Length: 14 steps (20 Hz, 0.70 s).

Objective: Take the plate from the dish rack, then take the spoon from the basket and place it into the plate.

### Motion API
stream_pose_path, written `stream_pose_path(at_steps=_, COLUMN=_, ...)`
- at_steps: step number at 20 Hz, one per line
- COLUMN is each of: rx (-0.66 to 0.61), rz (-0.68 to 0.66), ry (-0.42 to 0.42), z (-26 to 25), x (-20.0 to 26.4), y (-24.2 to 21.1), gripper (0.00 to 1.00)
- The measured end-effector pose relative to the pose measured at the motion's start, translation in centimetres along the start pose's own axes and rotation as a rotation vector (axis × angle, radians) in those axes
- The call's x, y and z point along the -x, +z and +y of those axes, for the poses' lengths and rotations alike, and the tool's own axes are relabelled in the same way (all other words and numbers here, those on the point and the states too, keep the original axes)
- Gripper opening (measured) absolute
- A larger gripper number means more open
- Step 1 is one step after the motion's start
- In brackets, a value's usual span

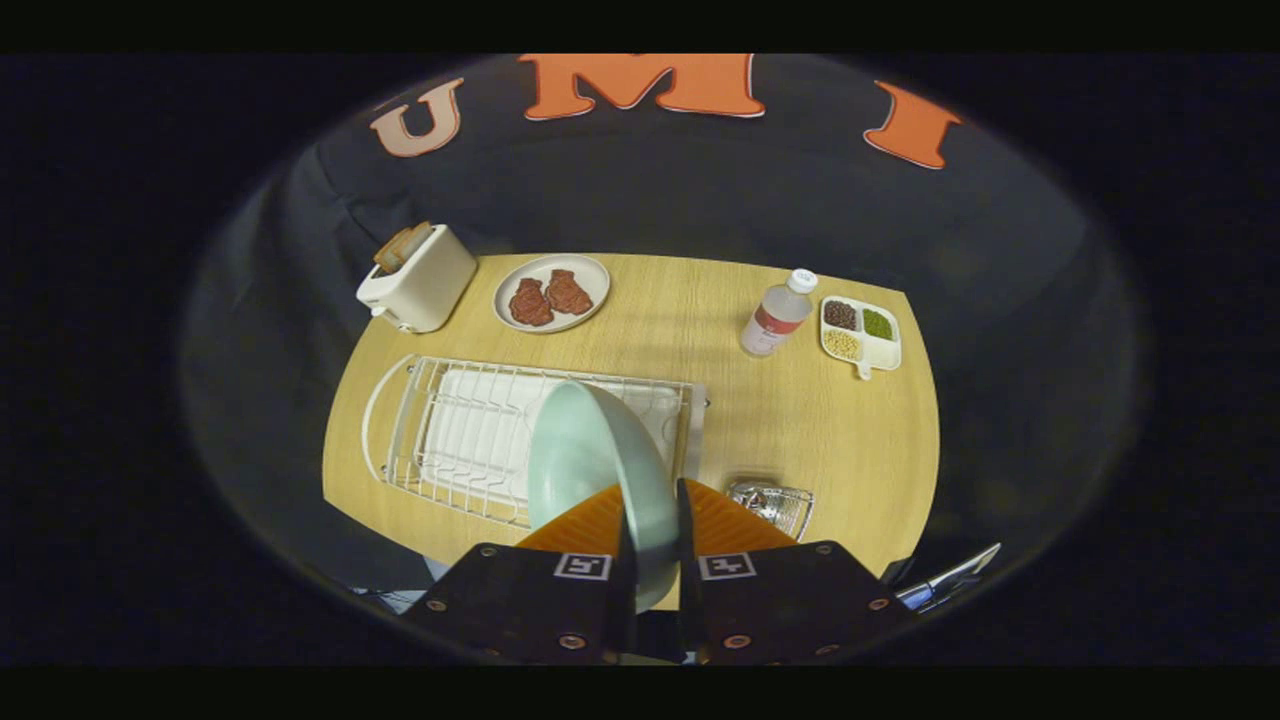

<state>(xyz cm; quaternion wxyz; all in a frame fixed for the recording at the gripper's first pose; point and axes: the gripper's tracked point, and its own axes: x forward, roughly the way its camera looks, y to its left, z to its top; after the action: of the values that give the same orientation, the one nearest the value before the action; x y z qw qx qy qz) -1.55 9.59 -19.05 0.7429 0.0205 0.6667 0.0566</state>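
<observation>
gripper [652, 520]: lower centre, both orange fingers [585, 525] pinching the rim of the plate
plate [590, 455]: pale green, held tilted on edge, in front of the dish rack's right half
dish rack [450, 440]: white wire, centre-left of the table [800, 420]
basket [775, 503]: small wire mesh, lower right of the fingers; spoon inside, can't tell
toaster [420, 280]: upper left
meat dish [552, 292]: upper centre
bottle [778, 315]: upper right, beside divided tray [860, 335]

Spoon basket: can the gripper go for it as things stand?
Probably not yet. The gripper is shut on the pale green plate, held on edge above the dish rack. The wire basket sits just right of the fingers, nothing blocking it, but the plate must be set down first.
</observation>
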Motion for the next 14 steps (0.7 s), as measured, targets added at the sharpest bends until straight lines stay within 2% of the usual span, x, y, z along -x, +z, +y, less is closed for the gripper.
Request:
stream_pose_path(at_steps=6, rx=-0.063, rz=-0.026, ry=0.142, z=0.2, x=1.6, y=-6.6, gripper=0.18)
stream_pose_path(at_steps=14, rx=-0.178, rz=-0.02, ry=0.31, z=1.2, x=-0.9, y=-15.4, gripper=0.17)
